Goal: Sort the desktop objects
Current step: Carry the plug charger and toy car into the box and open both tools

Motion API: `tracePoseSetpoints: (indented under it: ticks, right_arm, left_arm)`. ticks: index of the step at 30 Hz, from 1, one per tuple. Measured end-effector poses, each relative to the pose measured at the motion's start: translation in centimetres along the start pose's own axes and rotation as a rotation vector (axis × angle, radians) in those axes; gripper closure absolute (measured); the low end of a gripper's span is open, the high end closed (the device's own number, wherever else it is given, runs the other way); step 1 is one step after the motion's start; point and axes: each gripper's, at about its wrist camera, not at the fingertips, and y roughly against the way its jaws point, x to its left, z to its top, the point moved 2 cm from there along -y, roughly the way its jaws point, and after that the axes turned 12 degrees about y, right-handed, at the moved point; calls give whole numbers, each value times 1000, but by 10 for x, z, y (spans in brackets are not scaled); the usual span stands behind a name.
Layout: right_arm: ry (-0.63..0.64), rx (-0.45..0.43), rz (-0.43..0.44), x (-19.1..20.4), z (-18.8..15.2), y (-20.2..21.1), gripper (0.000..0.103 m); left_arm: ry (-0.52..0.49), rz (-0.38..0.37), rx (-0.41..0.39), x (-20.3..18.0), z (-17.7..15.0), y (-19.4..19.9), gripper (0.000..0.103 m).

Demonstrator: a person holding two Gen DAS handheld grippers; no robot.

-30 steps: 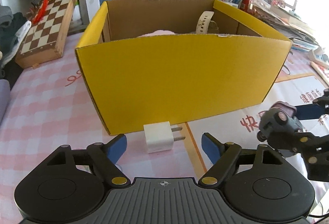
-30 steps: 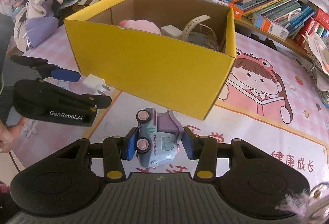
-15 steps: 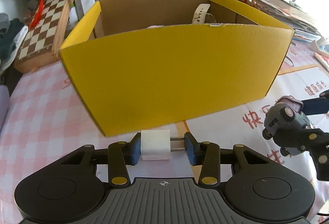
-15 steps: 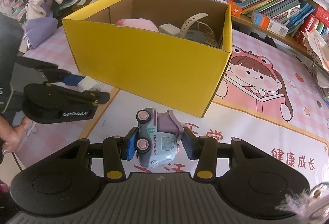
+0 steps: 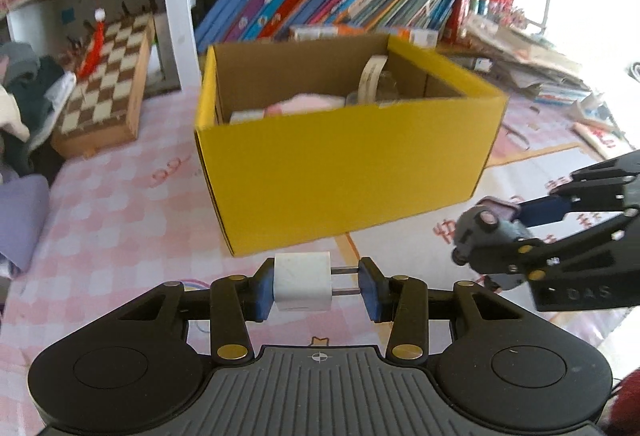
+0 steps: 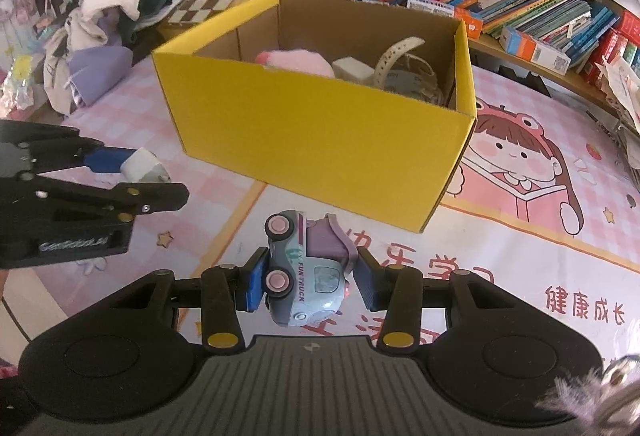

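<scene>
The left gripper (image 5: 316, 288) is clenched on a white charger plug (image 5: 303, 282), one blue pad against the plug's body and the other against the tips of its two metal prongs, which point to the right; the plug hangs above the pink checked tablecloth (image 5: 112, 204), in front of the near corner of the yellow box (image 5: 344, 172). The right gripper (image 6: 310, 278) is clamped on a small grey-blue toy truck (image 6: 306, 276) with pink wheels, gripped by its sides and tilted, above the cartoon mat (image 6: 540, 220) just in front of the same box. The box stands open on the table, holding a pink soft thing (image 6: 296, 62), a white block (image 6: 352, 70) and a cream strap (image 6: 396, 54). Behind it lie a chessboard (image 5: 108, 92) and a row of books (image 5: 328, 4)
</scene>
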Motion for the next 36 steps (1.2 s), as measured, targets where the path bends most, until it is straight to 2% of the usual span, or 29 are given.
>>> tracePoseSetpoints:
  ticks: [5, 14, 18, 22, 25, 28, 36]
  right_arm:
    - [-14, -37, -4, -2, 10, 15, 60]
    - [53, -194, -72, -23, 54, 48, 60]
    - [90, -266, -108, -40, 84, 56, 60]
    - [133, -298, -139, -56, 111, 50, 60]
    - [182, -287, -155, -66, 125, 34, 60]
    - [218, -255, -159, -76, 132, 12, 60]
    - [282, -124, -117, -86, 127, -48, 60]
  left_arm:
    - [-15, -10, -72, -3, 13, 22, 62]
    - [-14, -59, -219, -7, 62, 46, 62]
    - [-24, -77, -284, -11, 93, 46, 62]
    - [-35, -71, -319, -15, 118, 34, 62]
    - [-39, -54, -320, -17, 133, 18, 62]
    - [-22, -38, -289, -15, 145, -2, 62]
    - [1, 20, -192, -12, 146, -54, 62]
